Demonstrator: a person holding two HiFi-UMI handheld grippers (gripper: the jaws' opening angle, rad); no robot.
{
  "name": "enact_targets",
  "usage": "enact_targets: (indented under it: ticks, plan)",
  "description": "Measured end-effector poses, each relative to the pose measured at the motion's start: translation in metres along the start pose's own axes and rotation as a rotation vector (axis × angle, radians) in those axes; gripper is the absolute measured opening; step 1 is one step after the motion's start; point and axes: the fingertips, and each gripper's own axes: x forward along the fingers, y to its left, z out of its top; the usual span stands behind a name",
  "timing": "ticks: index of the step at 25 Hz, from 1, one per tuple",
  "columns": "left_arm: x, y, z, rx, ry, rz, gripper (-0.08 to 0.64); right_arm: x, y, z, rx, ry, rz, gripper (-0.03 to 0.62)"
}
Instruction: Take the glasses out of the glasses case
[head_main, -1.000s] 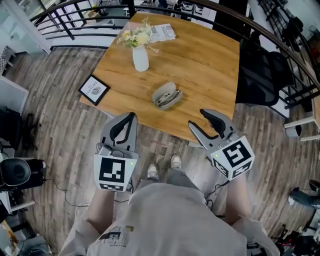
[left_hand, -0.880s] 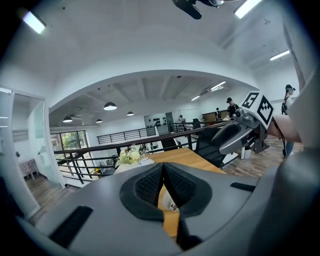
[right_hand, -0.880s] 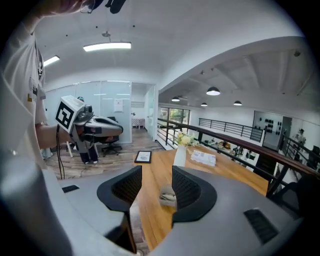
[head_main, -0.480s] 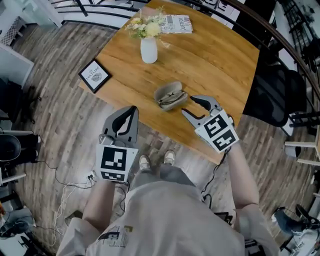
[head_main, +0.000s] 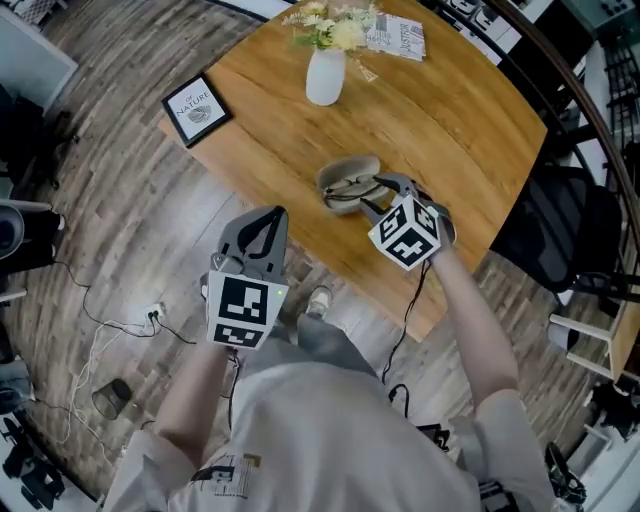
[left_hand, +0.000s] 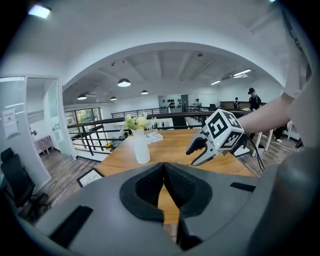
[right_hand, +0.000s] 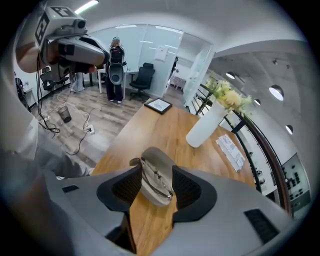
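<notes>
Case (head_main: 348, 185): one, open, lying between my right gripper's (head_main: 372, 196) spread jaws.
Glasses (right_hand: 159, 176): one pair, inside it.
Left gripper (head_main: 272, 214): pressed together, empty.
Beyond both grippers: one vase (head_main: 326, 75), one frame (head_main: 196, 108), one paper (head_main: 395, 38).

Wooden table (head_main: 470, 130): glasses case (head_main: 345, 178) (open), white vase (head_main: 325, 75), framed picture (head_main: 197, 108), leaflet (head_main: 398, 38).

Warm brown woodgrain: table (head_main: 460, 110). On table: grey glasses case (head_main: 345, 172), white vase (head_main: 325, 78), yellow-white flowers (head_main: 340, 35). Black-white square markers: left gripper (head_main: 270, 215), right gripper (head_main: 372, 195).
</notes>
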Motion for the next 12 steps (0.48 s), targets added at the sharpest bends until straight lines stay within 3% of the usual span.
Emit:
enact_targets:
  ticks: [7, 12]
  plan:
    - [0.018, 0.001, -0.052, -0.083, 0.074, 0.028, 0.017, 0.061, 0.005, -0.022, -0.109, 0.069, 0.024, 0.212]
    - [0.018, 0.021, -0.079, -0.127, 0.127, 0.069, 0.017, 0.094, 0.006, -0.031, -0.118, 0.091, 0.021, 0.212]
